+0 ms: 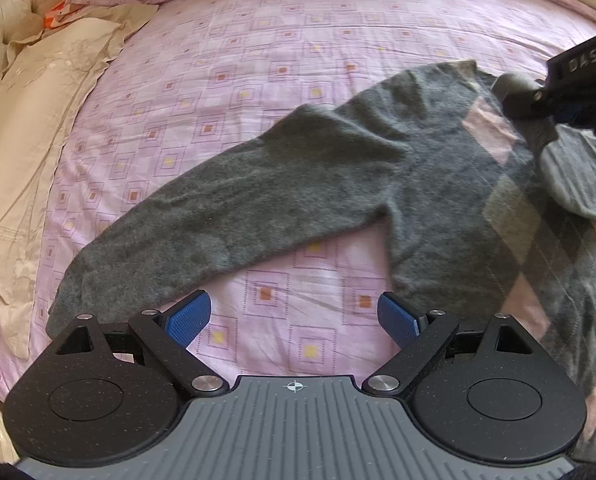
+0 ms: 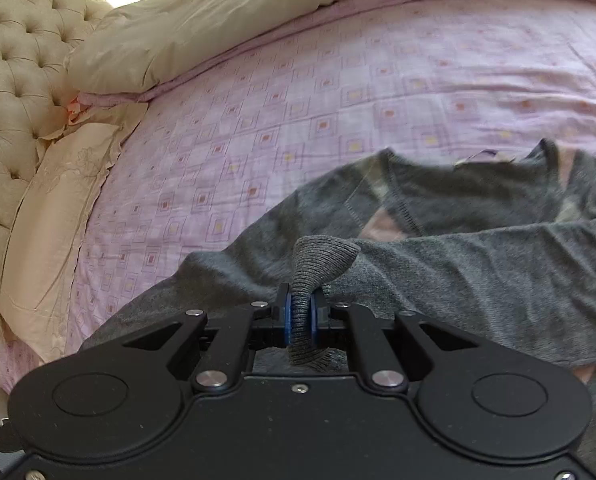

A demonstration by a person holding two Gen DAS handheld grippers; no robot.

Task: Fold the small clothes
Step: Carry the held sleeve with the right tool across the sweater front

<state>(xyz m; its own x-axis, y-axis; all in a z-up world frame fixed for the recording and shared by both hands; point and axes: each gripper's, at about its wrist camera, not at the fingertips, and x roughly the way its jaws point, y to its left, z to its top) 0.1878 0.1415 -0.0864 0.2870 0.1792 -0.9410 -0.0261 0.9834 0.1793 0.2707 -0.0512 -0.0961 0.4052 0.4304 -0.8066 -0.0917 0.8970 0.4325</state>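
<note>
The grey sweater [image 1: 438, 184] lies spread on the pink patterned bed sheet [image 1: 281, 40], its body to the right in the left wrist view and one sleeve [image 1: 201, 216] stretched out long toward the near left, its end just beyond the left tool [image 1: 293, 318]. That left tool is released, its blue pads spread wide over bare sheet and holding nothing. The right tool [image 2: 301, 316] is clenched on the ribbed cuff [image 2: 322, 256] of the other sleeve, which it carries over the sweater's chest. The coming fold, as I judge it, turns on the loose sleeve: its long axis runs from the shoulder on the far right down to the near left, and the left tool is the nearer one to take it. A cream pillow [image 1: 37, 120] lies at the far left.
</note>
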